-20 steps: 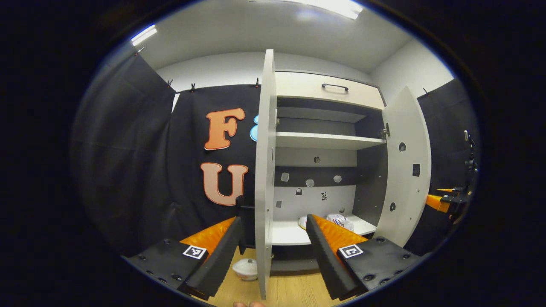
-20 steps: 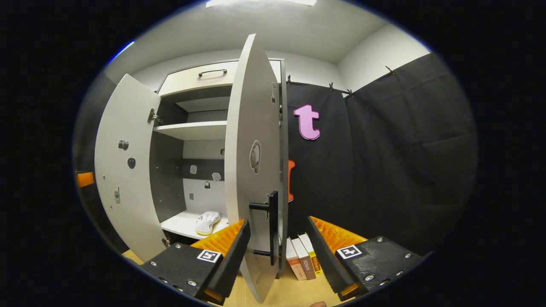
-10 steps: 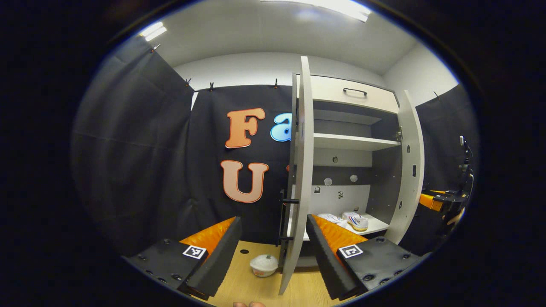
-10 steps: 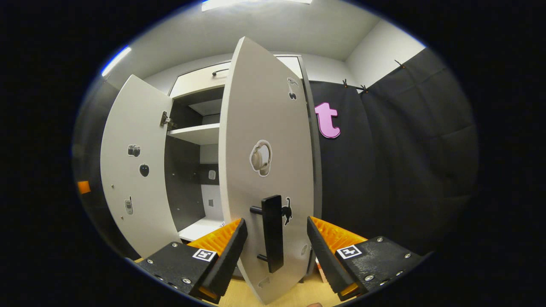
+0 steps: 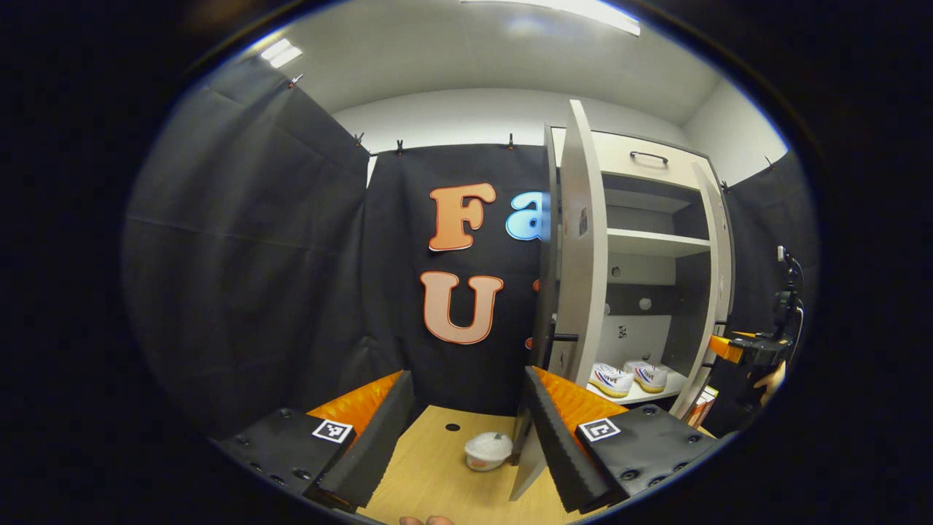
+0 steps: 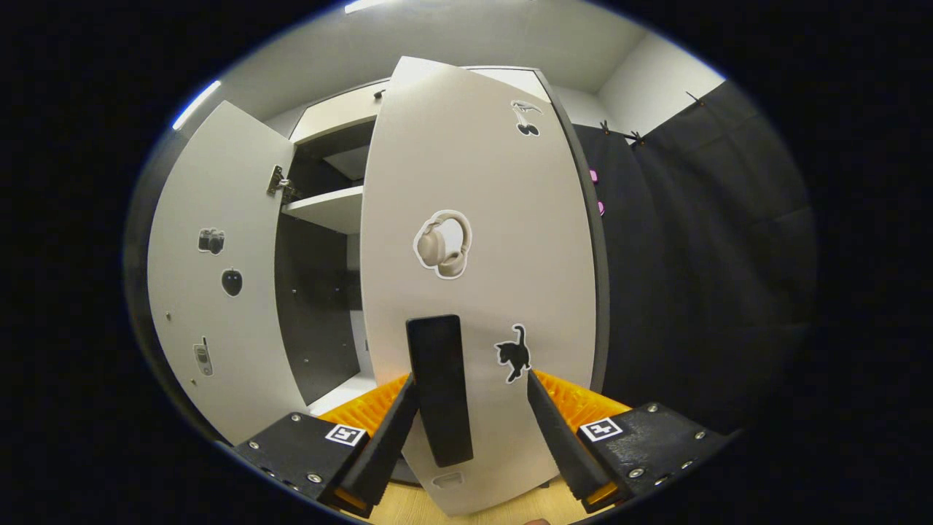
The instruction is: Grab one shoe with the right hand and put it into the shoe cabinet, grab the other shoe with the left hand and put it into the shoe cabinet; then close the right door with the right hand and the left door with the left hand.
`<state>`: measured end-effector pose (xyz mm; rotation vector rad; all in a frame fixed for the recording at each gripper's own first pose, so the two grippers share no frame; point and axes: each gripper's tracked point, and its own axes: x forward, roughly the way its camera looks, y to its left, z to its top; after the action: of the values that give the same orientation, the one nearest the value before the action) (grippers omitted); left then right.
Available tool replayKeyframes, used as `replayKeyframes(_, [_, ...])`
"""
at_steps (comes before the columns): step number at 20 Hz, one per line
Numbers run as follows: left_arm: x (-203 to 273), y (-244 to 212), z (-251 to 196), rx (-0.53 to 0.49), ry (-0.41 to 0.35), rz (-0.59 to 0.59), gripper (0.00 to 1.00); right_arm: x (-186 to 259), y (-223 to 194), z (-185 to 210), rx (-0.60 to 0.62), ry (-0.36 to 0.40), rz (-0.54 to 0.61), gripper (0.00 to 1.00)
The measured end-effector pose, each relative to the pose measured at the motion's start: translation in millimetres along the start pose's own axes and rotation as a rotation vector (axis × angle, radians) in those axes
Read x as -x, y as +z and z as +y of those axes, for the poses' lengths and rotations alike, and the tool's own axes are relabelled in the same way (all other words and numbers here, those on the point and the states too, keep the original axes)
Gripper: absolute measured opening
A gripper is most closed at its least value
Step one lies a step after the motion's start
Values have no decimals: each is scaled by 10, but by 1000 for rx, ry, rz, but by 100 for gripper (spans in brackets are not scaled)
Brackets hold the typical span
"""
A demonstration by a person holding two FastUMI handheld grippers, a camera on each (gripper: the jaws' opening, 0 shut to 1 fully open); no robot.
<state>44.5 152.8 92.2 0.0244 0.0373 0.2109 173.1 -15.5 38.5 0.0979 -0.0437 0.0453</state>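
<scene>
Two white shoes sit side by side on the cabinet's bottom shelf. The left door stands open, edge-on to me, its black handle on the outer side. My left gripper is open just outside this door, low down, holding nothing. In the right gripper view the right door faces me, partly swung in. Its black handle stands between the fingers of my open right gripper, close to the left finger. The left door shows beyond, wide open.
A white lidded bowl sits on the wooden floor by the left door's foot. A drawer tops the cabinet, with an upper shelf below it. The other gripper and a hand show at far right.
The right door has swung inward, from edge-on to facing the right gripper, its handle now between the fingers. The left gripper has shifted left to the outer side of the left door.
</scene>
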Motion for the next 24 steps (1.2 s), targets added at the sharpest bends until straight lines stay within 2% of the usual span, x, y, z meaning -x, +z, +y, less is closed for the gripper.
replayKeyframes(5, [-79, -106, 178, 17, 24, 33, 96, -174, -37, 140, -12, 15, 7, 92])
replayKeyframes(11, [-174, -293, 235, 49, -13, 71, 96, -417, -58, 274, 5, -6, 11, 91])
replayKeyframes(14, [-193, -289, 187, 64, -76, 58, 97, -506, -65, 314, 30, -26, 10, 91])
replayKeyframes(24, [-428, -428, -385, 67, -295, 92, 97, -696, -187, 367, 61, -51, 40, 91])
